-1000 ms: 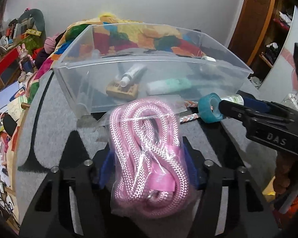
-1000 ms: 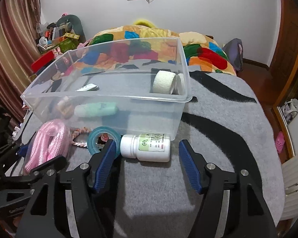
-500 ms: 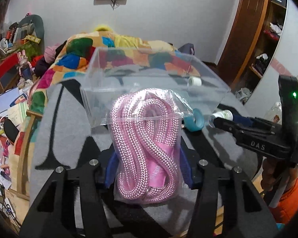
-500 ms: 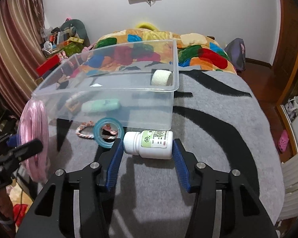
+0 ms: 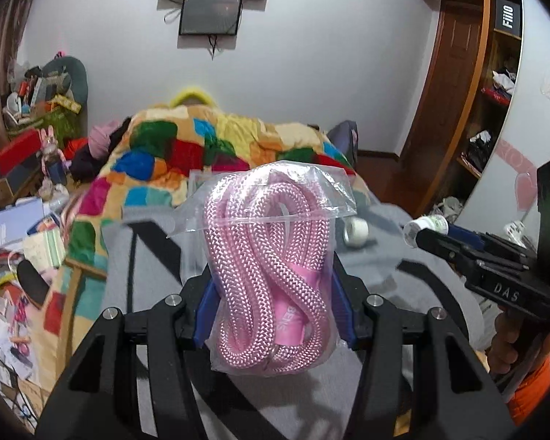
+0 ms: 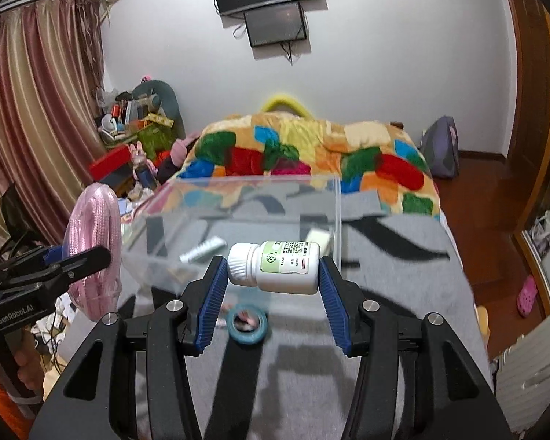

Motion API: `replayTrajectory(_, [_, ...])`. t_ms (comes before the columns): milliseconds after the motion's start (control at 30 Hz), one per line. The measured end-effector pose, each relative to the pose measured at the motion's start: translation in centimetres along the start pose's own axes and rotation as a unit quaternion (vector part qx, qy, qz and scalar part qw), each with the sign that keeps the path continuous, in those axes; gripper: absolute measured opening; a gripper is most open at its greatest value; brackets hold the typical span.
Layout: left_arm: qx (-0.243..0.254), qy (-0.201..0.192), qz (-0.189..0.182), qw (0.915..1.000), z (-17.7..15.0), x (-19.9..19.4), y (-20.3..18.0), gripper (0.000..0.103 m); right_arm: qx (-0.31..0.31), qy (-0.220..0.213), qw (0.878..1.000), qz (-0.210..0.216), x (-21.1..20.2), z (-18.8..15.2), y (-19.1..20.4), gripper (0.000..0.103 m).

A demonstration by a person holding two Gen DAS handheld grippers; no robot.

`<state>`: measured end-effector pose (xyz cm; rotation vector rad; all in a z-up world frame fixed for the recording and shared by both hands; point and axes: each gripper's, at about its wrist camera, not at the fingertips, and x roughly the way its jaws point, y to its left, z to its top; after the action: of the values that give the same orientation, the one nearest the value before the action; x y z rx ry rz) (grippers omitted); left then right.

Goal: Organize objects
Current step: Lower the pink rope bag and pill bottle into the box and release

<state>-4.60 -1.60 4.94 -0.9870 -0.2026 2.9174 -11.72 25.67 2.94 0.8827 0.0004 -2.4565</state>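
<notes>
My left gripper [image 5: 273, 308] is shut on a clear bag of pink rope [image 5: 271, 271] and holds it up in the air; the bag also shows in the right wrist view [image 6: 93, 249]. My right gripper [image 6: 271, 286] is shut on a white pill bottle [image 6: 275, 267] lying sideways between its pads, lifted above the grey blanket; the bottle also shows in the left wrist view [image 5: 423, 228]. The clear plastic bin [image 6: 245, 198] stands just beyond both grippers, with a white tube [image 6: 203, 250] and a white tape roll [image 5: 356, 231] inside.
A blue tape roll [image 6: 247, 324] lies on the grey striped blanket [image 6: 385, 330] in front of the bin. A colourful quilt [image 6: 311, 154] covers the bed behind. Clutter fills the left side of the room; a wooden wardrobe stands at right.
Both grippers rose from the blanket. The left lifted the rope bag. The right closed on the pill bottle and lifted it off the blanket toward the bin's rim.
</notes>
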Motion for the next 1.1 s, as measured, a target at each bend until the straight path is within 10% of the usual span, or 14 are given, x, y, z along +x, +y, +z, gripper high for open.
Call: replayTrajectory(1100, [0.025, 0.072, 0.011, 0.9970, 3.0, 9.1, 0.0, 0.057, -0.021, 0.085, 0.996, -0.017, 9.8, 1.6, 0.6, 0.048])
